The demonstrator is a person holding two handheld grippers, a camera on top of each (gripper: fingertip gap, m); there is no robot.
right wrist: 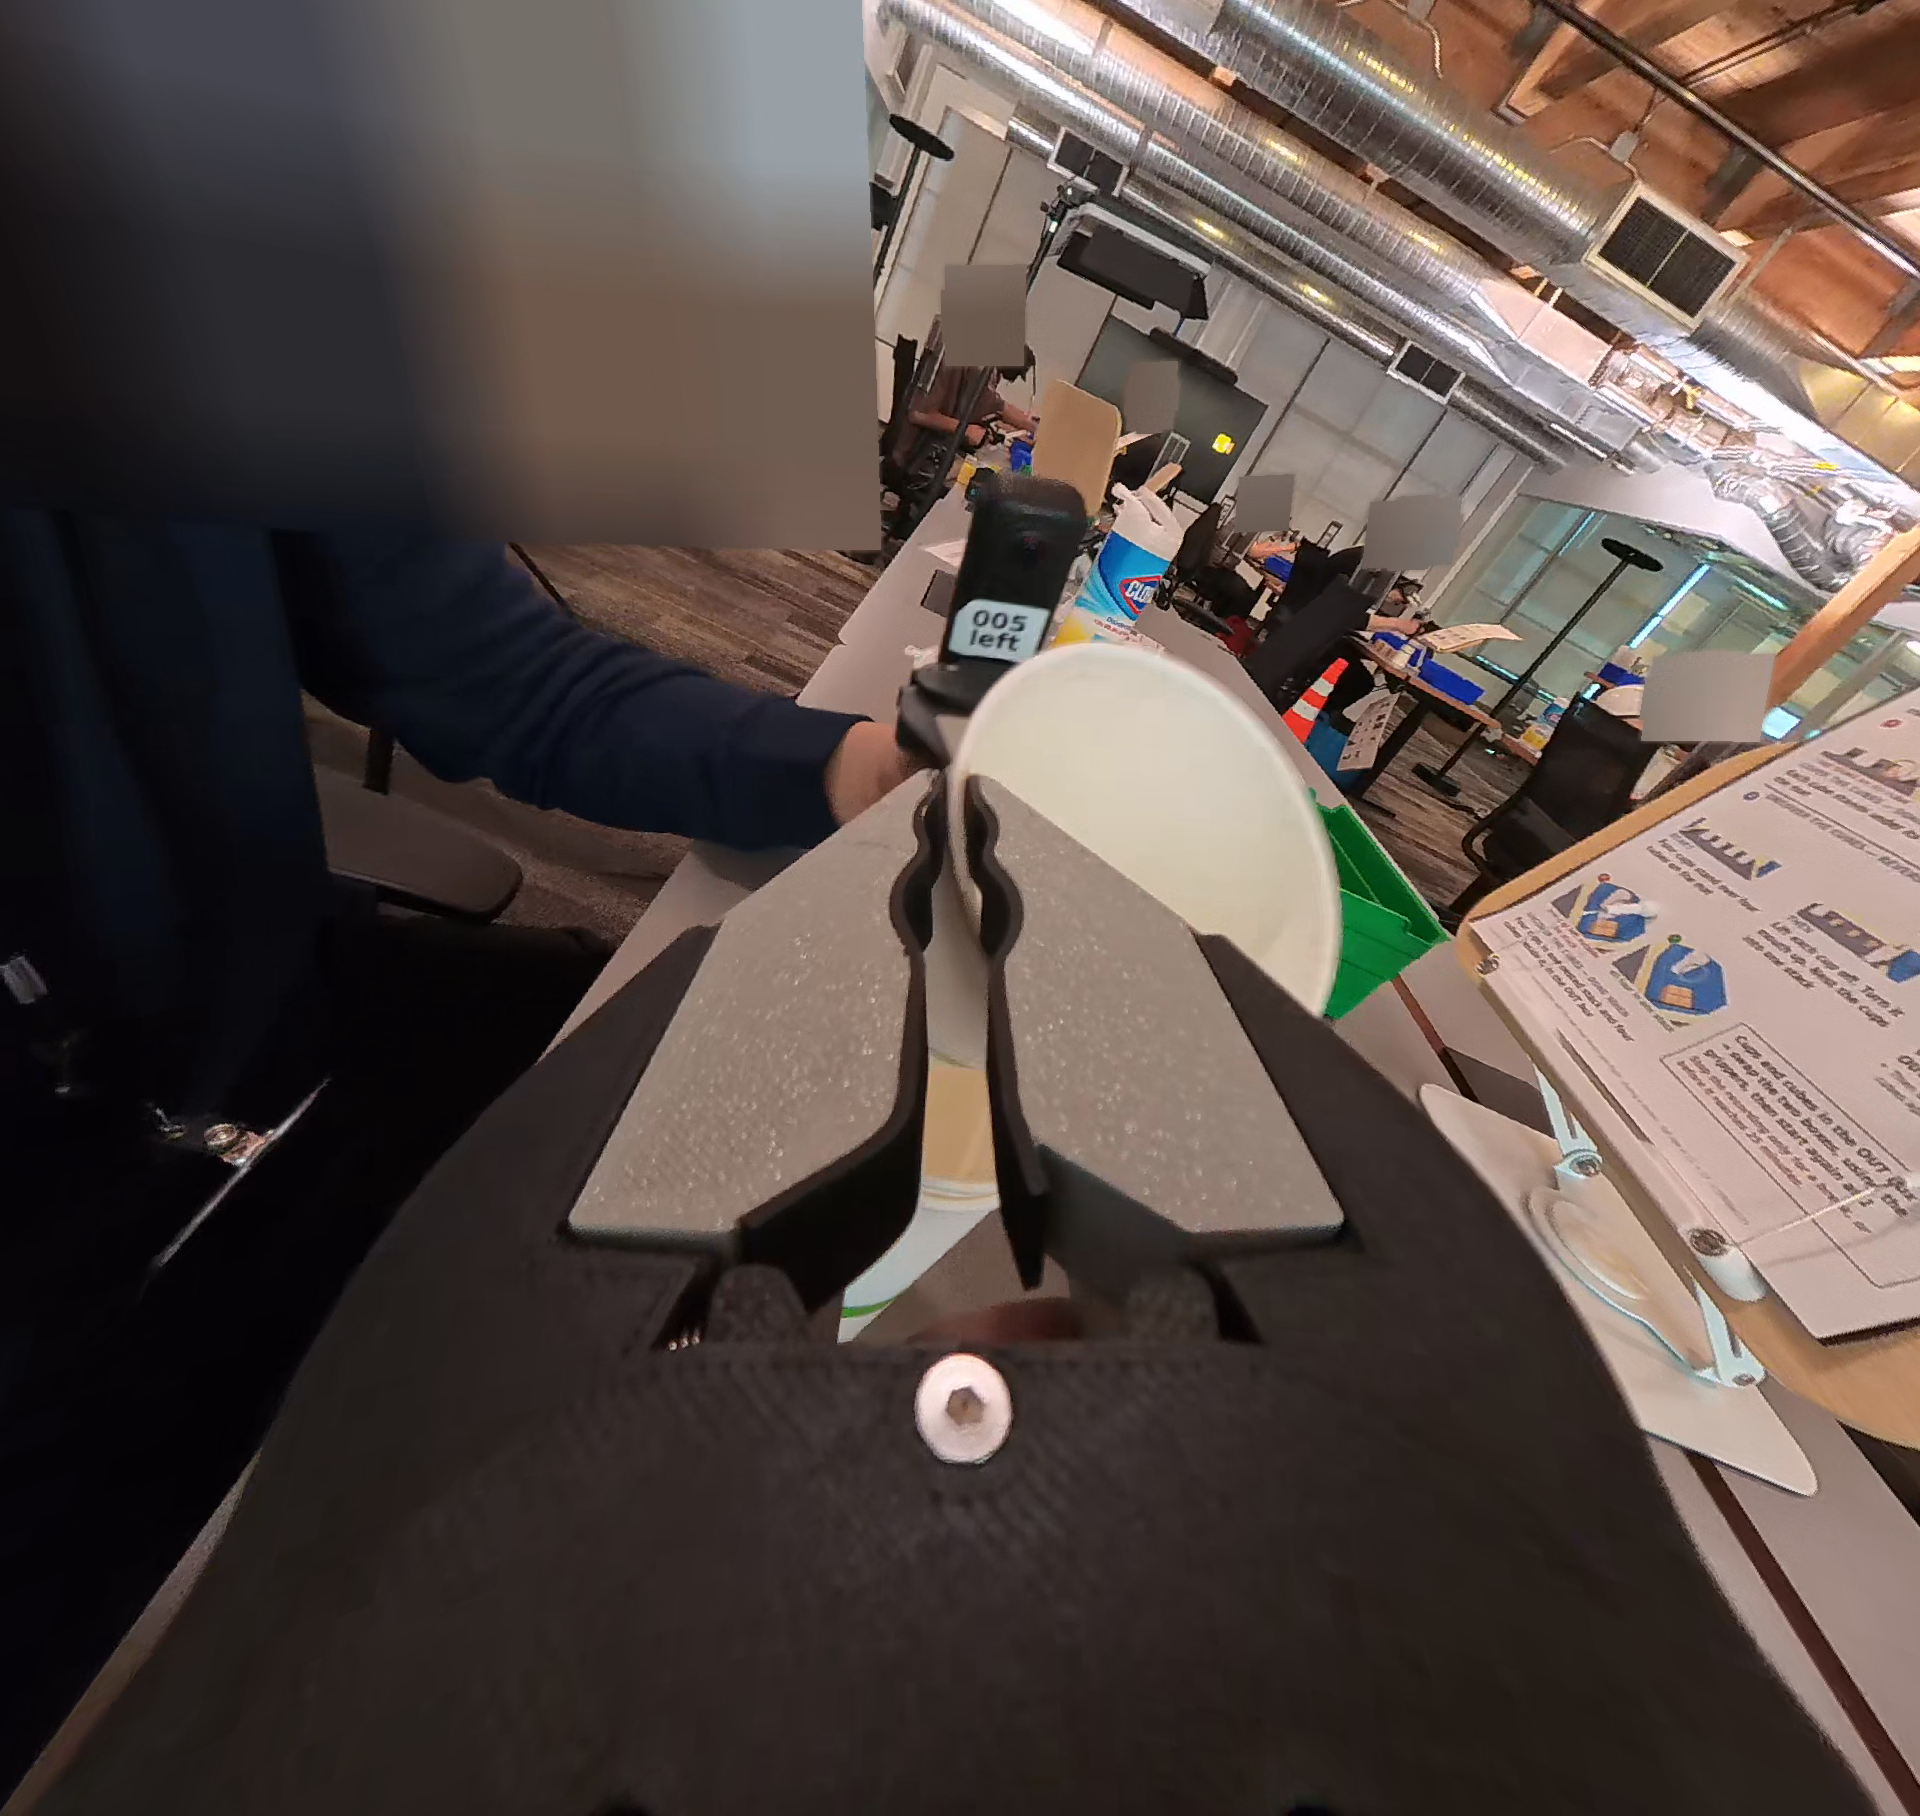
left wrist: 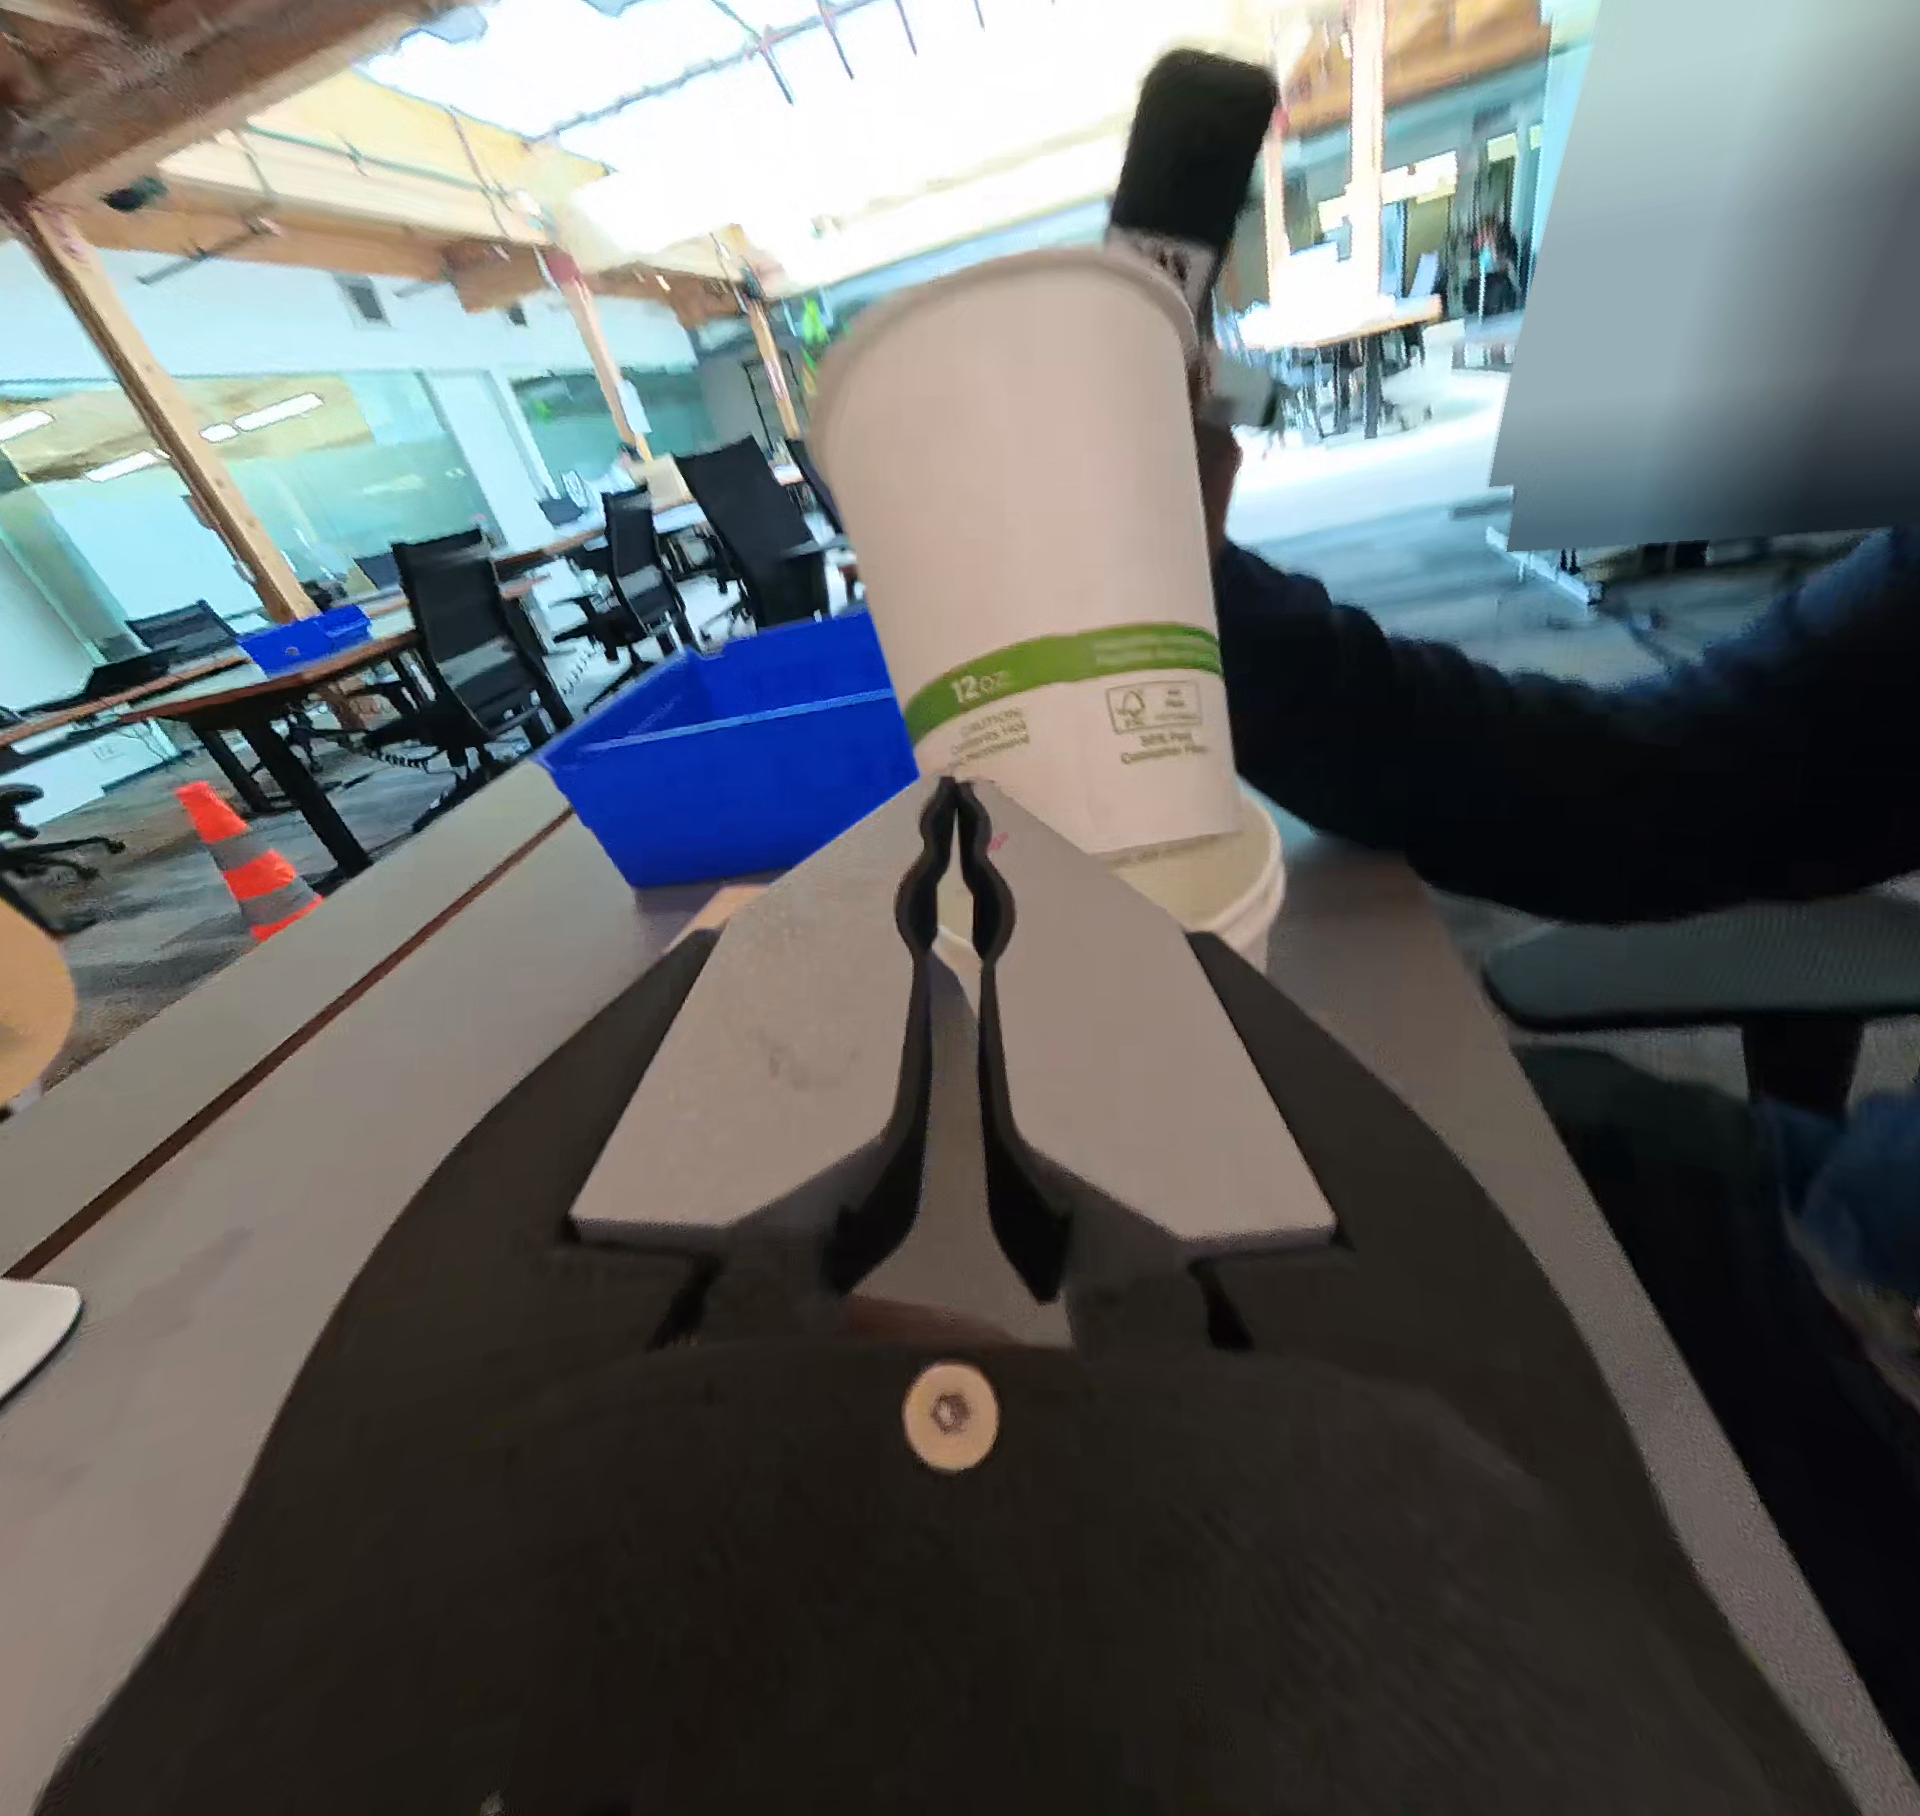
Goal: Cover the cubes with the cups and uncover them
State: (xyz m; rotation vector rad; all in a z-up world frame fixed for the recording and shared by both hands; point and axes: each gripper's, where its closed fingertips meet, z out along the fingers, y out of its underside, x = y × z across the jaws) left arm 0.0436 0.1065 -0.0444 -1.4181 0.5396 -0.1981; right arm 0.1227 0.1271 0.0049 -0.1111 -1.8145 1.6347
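My right gripper (right wrist: pixel 954 831) is shut on the rim of a white paper cup (right wrist: pixel 1143 810), whose open mouth faces the right wrist camera. In the left wrist view this cup (left wrist: pixel 1039 540) has a green band and stands mouth up. Its base is sunk into a second white cup (left wrist: pixel 1252 883) below it. My left gripper (left wrist: pixel 954 805) is shut on the near rim of that lower cup, and white cup wall shows between its fingers. The table (left wrist: pixel 312 1091) is grey. No cubes are in view.
A blue bin (left wrist: pixel 727 769) stands just behind the cups. A green bin (right wrist: pixel 1382 914) lies beyond the cup on the right. An instruction board (right wrist: pixel 1714 987) on a white stand is at the right. The person's dark sleeve (left wrist: pixel 1507 748) reaches across.
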